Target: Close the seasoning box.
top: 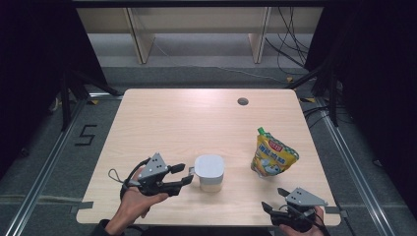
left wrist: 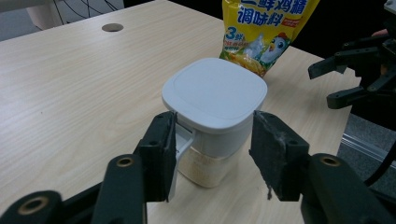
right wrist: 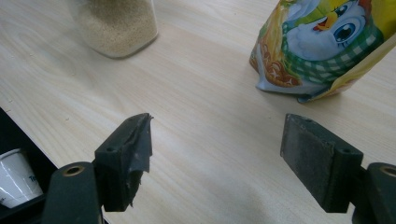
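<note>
A clear jar (top: pixel 209 172) with a white square lid (left wrist: pixel 215 93) and pale granules inside (right wrist: pixel 114 25) stands near the table's front. My left gripper (top: pixel 187 173) is open just left of it. In the left gripper view its jaws (left wrist: pixel 215 154) flank the jar below the lid, the left pad close by the lid's small tab. A yellow seasoning pouch (top: pixel 274 155) with a cartoon chick (right wrist: pixel 322 46) stands upright to the right. My right gripper (top: pixel 273 198) is open at the front right edge with nothing between its pads (right wrist: pixel 217 144).
The light wooden table (top: pixel 196 118) has a round cable hole (top: pixel 242 102) at the back right. A white paper cup (right wrist: pixel 14 177) sits below the table's front edge. Wooden shelf legs and cables stand on the floor behind.
</note>
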Motion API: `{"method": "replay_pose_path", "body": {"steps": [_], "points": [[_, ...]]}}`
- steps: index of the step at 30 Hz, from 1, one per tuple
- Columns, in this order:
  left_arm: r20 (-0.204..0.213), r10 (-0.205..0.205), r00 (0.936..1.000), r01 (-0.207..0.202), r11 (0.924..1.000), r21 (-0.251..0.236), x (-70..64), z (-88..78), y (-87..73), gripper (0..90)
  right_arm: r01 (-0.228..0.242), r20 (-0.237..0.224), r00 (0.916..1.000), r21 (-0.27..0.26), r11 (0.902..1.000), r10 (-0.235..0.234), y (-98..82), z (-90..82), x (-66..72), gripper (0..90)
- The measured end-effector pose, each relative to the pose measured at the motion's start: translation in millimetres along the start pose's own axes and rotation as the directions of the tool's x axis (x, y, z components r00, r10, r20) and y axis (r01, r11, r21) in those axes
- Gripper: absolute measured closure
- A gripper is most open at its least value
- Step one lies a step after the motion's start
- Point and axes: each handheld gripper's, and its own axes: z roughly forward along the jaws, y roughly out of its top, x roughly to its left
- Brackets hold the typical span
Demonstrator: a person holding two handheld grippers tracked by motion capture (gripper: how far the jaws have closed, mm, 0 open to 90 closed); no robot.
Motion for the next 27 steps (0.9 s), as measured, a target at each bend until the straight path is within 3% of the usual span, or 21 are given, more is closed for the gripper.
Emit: {"method": "replay_pose_path", "body": {"steps": [1,3,4,6,9,11,14,16,17,18,25,26,27], "points": [[-0.010,-0.020,0.9997,0.020,0.9998,-0.002,0.0,-2.4,-3.8,47.6,-0.002,-0.003,1.0000,0.000,1.0000,0.002,0.1,0.1,-0.1,25.9],[-0.012,-0.009,0.9999,0.009,0.9999,0.006,1.3,-3.3,-5.2,43.4,0.006,-0.007,1.0000,0.004,1.0000,-0.006,0.5,-0.1,-0.9,25.9],[-0.021,-0.024,0.9995,0.025,0.9996,0.014,1.7,-4.9,-9.6,39.8,0.012,-0.011,0.9999,0.001,0.9999,-0.012,0.4,0.3,-1.2,25.9],[-0.017,-0.037,0.9992,0.037,0.9992,0.017,2.8,-6.0,-15.4,38.5,0.003,-0.004,1.0000,0.001,1.0000,-0.003,0.2,0.3,-0.3,25.9],[-0.031,-0.022,0.9993,0.023,0.9992,0.033,4.6,-9.9,-22.5,36.4,0.006,0.002,1.0000,0.003,1.0000,-0.006,0.3,0.0,-0.1,25.9],[-0.032,-0.044,0.9985,0.045,0.9984,0.036,5.1,-12.7,-26.6,34.6,-0.003,0.006,1.0000,0.003,1.0000,0.003,0.0,-0.1,0.6,25.9],[-0.041,-0.043,0.9982,0.045,0.9981,0.043,6.1,-16.3,-32.4,33.3,0.008,-0.008,0.9999,0.014,0.9999,-0.008,0.8,-0.5,-0.6,25.9],[-0.043,-0.044,0.9981,0.047,0.9975,0.053,4.9,-17.1,-37.2,32.6,-0.001,0.002,1.0000,0.005,1.0000,0.001,0.5,-0.5,0.4,25.9],[-0.043,-0.040,0.9983,0.042,0.9975,0.056,3.7,-17.7,-39.5,32.3,0.019,0.018,0.9996,0.003,0.9998,-0.019,1.0,-1.1,0.1,25.9],[-0.047,-0.065,0.9968,0.067,0.9961,0.057,1.0,-17.9,-42.3,31.9,-0.009,0.004,1.0000,0.000,1.0000,0.009,1.2,-1.6,1.2,25.9],[-0.050,-0.028,0.9984,0.032,0.9953,0.091,-1.1,-25.4,-57.6,30.3,-0.011,0.002,0.9999,0.003,0.9999,0.011,1.7,-1.7,2.7,25.8],[-0.059,-0.059,0.9965,0.064,0.9943,0.085,-2.1,-25.9,-62.4,30.1,-0.012,0.002,0.9999,0.003,0.9999,0.012,1.6,-1.6,2.5,25.8],[-0.067,-0.055,0.9962,0.061,0.9936,0.095,-1.5,-27.5,-63.8,30.0,-0.012,0.003,0.9999,0.002,0.9999,0.012,1.6,-1.6,2.5,25.8]]}}
